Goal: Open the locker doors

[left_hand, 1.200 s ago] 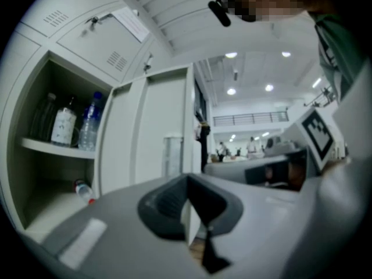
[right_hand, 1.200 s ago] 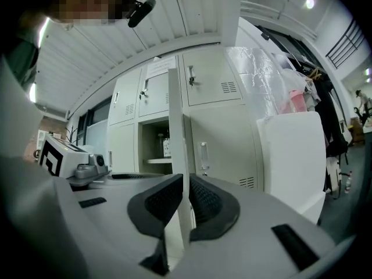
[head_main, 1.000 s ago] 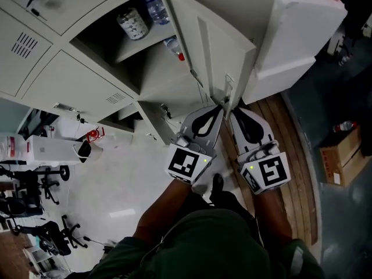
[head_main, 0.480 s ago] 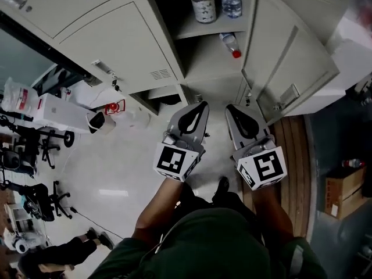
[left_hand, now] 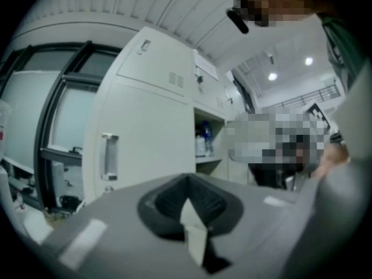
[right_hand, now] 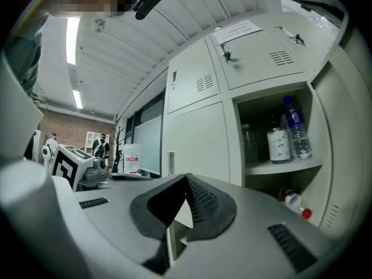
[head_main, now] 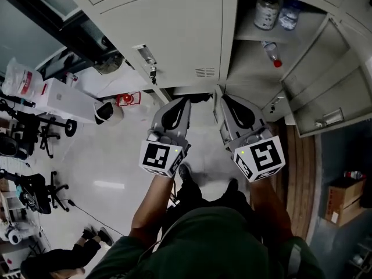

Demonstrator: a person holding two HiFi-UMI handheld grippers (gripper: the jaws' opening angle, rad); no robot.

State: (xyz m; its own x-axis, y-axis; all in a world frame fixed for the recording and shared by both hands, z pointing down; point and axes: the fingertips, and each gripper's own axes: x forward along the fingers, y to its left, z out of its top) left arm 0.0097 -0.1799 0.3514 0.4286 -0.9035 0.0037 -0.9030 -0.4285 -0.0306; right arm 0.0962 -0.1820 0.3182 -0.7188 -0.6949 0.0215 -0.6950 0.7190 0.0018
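Observation:
A closed grey locker door [head_main: 174, 34] with a vertical handle [head_main: 145, 56] and hanging keys [head_main: 153, 73] stands just ahead of both grippers. To its right, an open compartment [head_main: 250, 63] holds two upright bottles [head_main: 267, 11] and a fallen red-capped bottle [head_main: 271, 54]; its door [head_main: 331, 92] is swung wide to the right. My left gripper [head_main: 185, 100] and right gripper [head_main: 224, 100] are side by side, both shut and holding nothing, short of the lockers. The left gripper view shows the closed door [left_hand: 139, 132] and its handle [left_hand: 108, 156]. The right gripper view shows the upright bottles [right_hand: 280, 144].
A white box [head_main: 55, 100], a small bin [head_main: 107, 112] and office chairs [head_main: 35, 190] stand on the pale floor to the left. A cardboard box [head_main: 340, 199] sits at the right, beside a wooden floor strip [head_main: 296, 173]. A person [head_main: 52, 257] is at the lower left.
Both grippers have come away from the open door's edge and shifted left along the lockers. They now face the closed door, and the opened door lies far to the right.

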